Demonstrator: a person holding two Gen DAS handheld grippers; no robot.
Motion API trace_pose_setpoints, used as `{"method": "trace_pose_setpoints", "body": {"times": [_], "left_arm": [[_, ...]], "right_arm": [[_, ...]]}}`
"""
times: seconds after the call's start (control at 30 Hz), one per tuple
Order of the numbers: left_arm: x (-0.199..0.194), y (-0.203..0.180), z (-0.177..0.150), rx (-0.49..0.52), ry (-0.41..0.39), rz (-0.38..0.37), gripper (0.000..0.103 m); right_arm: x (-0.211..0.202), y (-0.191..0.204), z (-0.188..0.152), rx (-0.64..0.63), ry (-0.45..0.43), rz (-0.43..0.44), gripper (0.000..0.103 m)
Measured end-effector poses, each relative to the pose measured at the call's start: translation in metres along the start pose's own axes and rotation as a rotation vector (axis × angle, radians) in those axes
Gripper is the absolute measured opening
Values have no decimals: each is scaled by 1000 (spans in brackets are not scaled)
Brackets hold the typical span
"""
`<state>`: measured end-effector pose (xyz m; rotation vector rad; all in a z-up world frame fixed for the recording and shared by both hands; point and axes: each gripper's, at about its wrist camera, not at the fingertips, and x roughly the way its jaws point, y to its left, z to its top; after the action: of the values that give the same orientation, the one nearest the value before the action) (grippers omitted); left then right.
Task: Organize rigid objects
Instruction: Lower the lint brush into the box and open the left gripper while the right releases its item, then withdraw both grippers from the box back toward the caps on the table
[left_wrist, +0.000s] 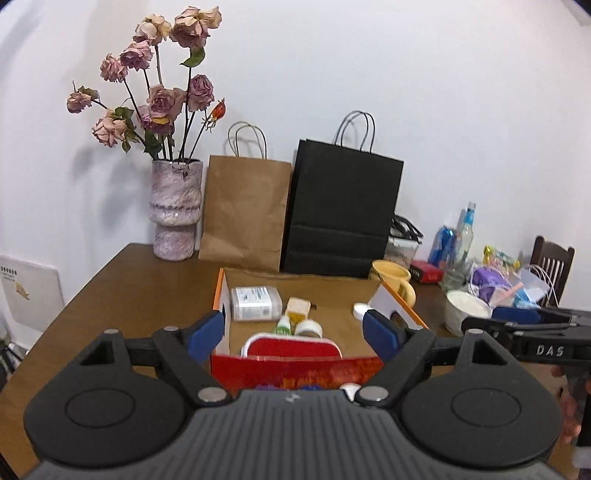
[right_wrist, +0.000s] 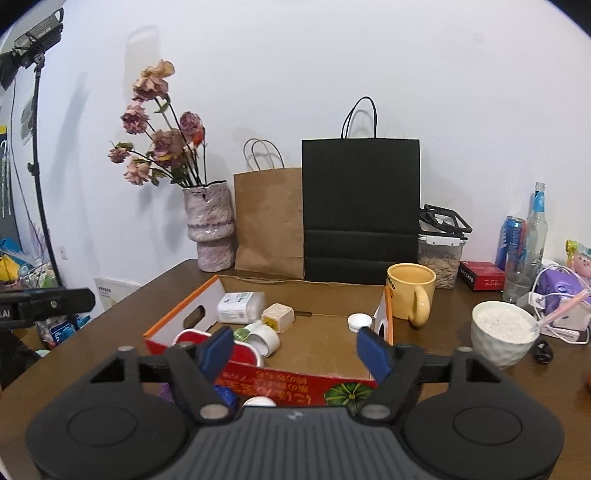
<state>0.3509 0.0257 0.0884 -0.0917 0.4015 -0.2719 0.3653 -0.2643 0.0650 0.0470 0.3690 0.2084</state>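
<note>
1. My left gripper (left_wrist: 295, 332) stands with its blue pads wide apart and nothing held between them or touching them; it looks slightly downward over the near red wall of the cardboard box (left_wrist: 295, 369).
2. My right gripper (right_wrist: 297, 349) is likewise spread, empty, its pads clear of everything, hovering over the same red wall from a little further right.
3. Just beyond the left gripper, inside the box, a red tin with a white rim (left_wrist: 291, 347) lies against the near wall, its long side running across my view.
4. Just past the tin lie a small green-capped bottle (left_wrist: 283, 325) and a white roll of tape (left_wrist: 308, 328), side by side.
5. Further ahead sits a yellowish cube (left_wrist: 297, 307), and left of it a white plastic bottle (left_wrist: 255, 303) lies on its side, long axis across the box, beside the left wall.
6. A white cap (right_wrist: 359, 321) lies near the box's right wall, ahead of the right gripper's right pad.
7. Right of the box stand a yellow mug (right_wrist: 410, 291) and a white bowl (right_wrist: 504, 334).
8. Behind the box, against the wall, stand a brown paper bag (left_wrist: 245, 214), a black paper bag (left_wrist: 341, 214) and a vase of dried roses (left_wrist: 176, 206).
</note>
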Motion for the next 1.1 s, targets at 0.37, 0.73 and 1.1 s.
{"method": "trace_pose_setpoints", "body": {"times": [0.37, 0.73, 1.1], "left_arm": [[-75, -28, 1, 66, -36, 5, 87], [-129, -35, -22, 65, -93, 3, 90], [-223, -29, -129, 23, -340, 121, 103]], "right_arm": [[-80, 11, -1, -6, -59, -3, 82], [-135, 22, -26, 15, -112, -9, 83], [-206, 55, -149, -24, -328, -3, 89]]}}
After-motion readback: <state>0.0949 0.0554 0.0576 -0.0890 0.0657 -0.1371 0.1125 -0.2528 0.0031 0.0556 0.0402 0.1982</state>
